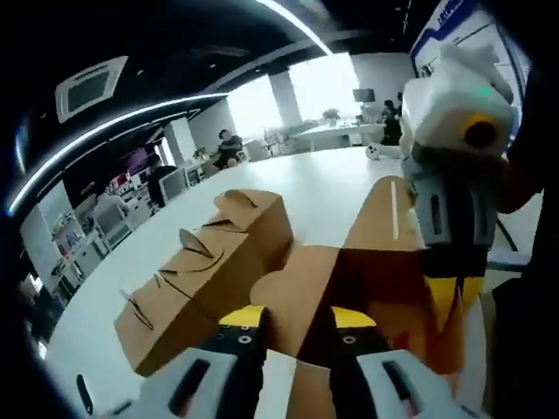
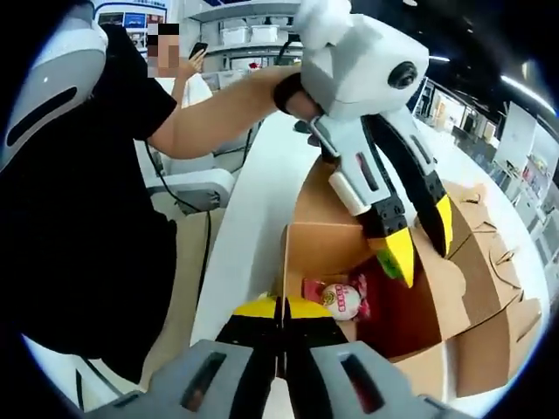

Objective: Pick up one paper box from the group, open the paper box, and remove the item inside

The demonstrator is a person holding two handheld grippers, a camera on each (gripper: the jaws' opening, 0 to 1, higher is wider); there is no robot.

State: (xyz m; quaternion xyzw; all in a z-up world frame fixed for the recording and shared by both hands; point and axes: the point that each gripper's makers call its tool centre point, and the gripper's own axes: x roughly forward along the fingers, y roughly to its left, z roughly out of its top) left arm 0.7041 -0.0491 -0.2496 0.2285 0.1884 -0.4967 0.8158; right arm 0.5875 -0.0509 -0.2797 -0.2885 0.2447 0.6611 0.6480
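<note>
An open brown paper box lies on the white table, and a pink and white packet shows inside it. My right gripper is shut on the box's near wall. In the left gripper view it comes in from the right, and its yellow fingertips pinch the box's edge. My left gripper stands open, with a flap of the box between its jaws. In the right gripper view the left gripper reaches down from above to the box's right side, its yellow tips apart.
Several shut brown boxes stand in a row beside the open one, and also show as the row. The white table stretches far ahead. A person in a black shirt stands at the table's edge; chairs and desks are behind.
</note>
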